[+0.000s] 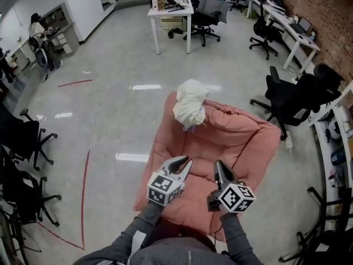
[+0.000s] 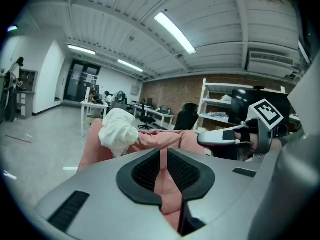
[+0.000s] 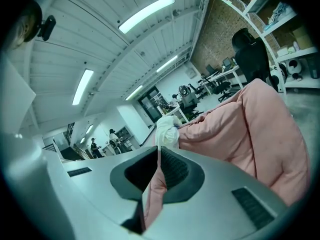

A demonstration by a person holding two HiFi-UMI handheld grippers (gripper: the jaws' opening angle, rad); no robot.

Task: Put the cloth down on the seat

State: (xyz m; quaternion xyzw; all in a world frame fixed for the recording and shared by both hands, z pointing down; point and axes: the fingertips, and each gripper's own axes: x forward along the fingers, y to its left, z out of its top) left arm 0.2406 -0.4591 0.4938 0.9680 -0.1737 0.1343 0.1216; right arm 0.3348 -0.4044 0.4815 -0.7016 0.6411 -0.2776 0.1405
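Pink padded seat (image 1: pixel 242 142) on shiny floor (image 1: pixel 110 120). White cloth (image 1: pixel 190 108) bunched up on seat's far rim, left end. Left gripper (image 1: pixel 185 163), right gripper (image 1: pixel 218 165) over near edge, away from cloth. Both claws almost pressed together, pinching nothing.

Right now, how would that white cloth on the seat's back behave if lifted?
Likely floppy: the white cloth sits crumpled and drooping over the pink seat's top edge. Probably light for its bulk, being loosely bunched. It may slide off if nudged, since it merely perches there.

White desk (image 1: pixel 171 11), seemingly cluttered; office chair (image 1: pixel 205 16)
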